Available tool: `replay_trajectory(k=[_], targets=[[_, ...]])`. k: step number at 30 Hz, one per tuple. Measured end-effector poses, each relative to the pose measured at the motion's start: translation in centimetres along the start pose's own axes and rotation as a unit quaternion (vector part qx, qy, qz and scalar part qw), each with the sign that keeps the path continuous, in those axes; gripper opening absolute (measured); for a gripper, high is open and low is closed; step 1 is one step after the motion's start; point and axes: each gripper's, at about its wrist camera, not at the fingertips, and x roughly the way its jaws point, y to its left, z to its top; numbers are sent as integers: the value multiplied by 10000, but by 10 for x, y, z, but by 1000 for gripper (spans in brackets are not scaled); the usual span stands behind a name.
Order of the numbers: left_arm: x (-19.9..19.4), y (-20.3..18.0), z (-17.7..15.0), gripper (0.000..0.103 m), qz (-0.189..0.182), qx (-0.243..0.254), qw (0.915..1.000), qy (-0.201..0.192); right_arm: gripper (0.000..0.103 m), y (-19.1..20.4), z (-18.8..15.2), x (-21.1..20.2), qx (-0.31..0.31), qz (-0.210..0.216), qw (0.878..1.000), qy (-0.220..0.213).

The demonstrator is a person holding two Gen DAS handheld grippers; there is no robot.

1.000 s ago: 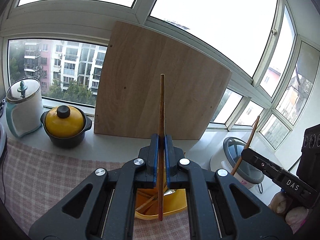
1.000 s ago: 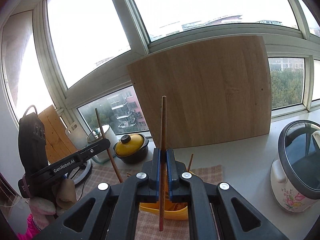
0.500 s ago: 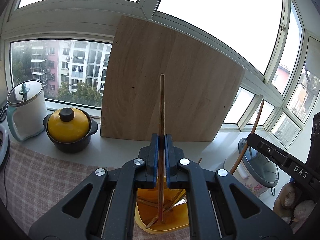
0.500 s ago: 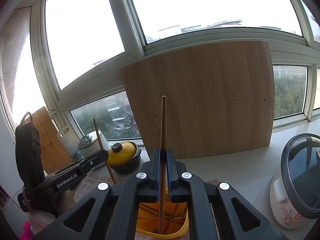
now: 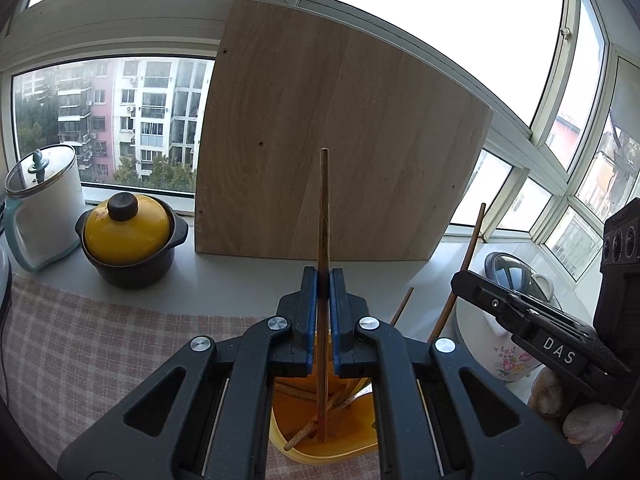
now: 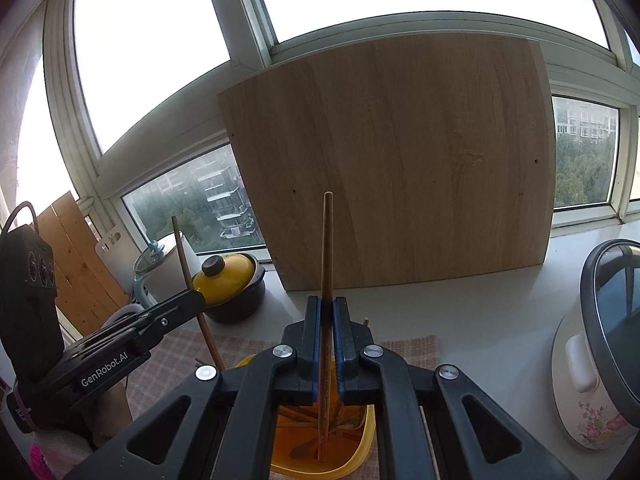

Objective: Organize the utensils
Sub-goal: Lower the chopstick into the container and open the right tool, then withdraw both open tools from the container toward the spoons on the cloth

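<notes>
My left gripper (image 5: 322,276) is shut on an upright wooden chopstick (image 5: 323,208); its lower end reaches down into a yellow holder (image 5: 332,446) that has several chopsticks lying in it. My right gripper (image 6: 327,304) is shut on another upright wooden chopstick (image 6: 327,248), its lower end inside the same yellow holder (image 6: 360,456). The right gripper shows at the right of the left wrist view (image 5: 464,280), and the left gripper at the left of the right wrist view (image 6: 196,300), each with its chopstick.
A large wooden board (image 5: 336,136) leans on the window behind. A yellow-lidded black pot (image 5: 130,236) and a white kettle (image 5: 40,200) stand at the left, a floral rice cooker (image 6: 600,344) at the right. A checked cloth (image 5: 100,344) covers the counter.
Both grippers have moved down and closer together over the yellow holder. The chopstick tips, above the holder before, now reach into it.
</notes>
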Motion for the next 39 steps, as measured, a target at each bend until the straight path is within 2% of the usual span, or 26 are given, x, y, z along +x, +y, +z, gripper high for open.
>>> replay_trajectory(k=[14, 22, 23, 25, 32, 36, 38, 39], targets=[[-3, -4, -20, 3, 20, 127, 9996, 232, 3, -2, -25, 14, 0, 33, 9991, 411], [-6, -4, -22, 3, 0, 192, 9994, 297, 6, -2, -28, 9, -35, -51, 9991, 415], [-7, -4, -22, 3, -11, 178, 9994, 301, 8, -2, -27, 8, -36, -58, 9991, 415], [-9, -3, -22, 3, -22, 164, 9995, 286, 24, -1, -28, 5, -48, -105, 9992, 377], [-18, -2, -24, 4, -15, 220, 9994, 265, 32, -1, -30, -9, -10, -245, 9995, 223], [-25, 1, -27, 4, 1, 228, 9994, 253, 48, -3, -33, -18, 46, -313, 9994, 144], [-29, 3, -28, 4, 11, 216, 9995, 239, 51, -3, -34, -23, 68, -353, 9993, 105], [-31, 4, -28, 7, 20, 215, 9995, 232, 56, -3, -34, -26, 87, -366, 9993, 82]])
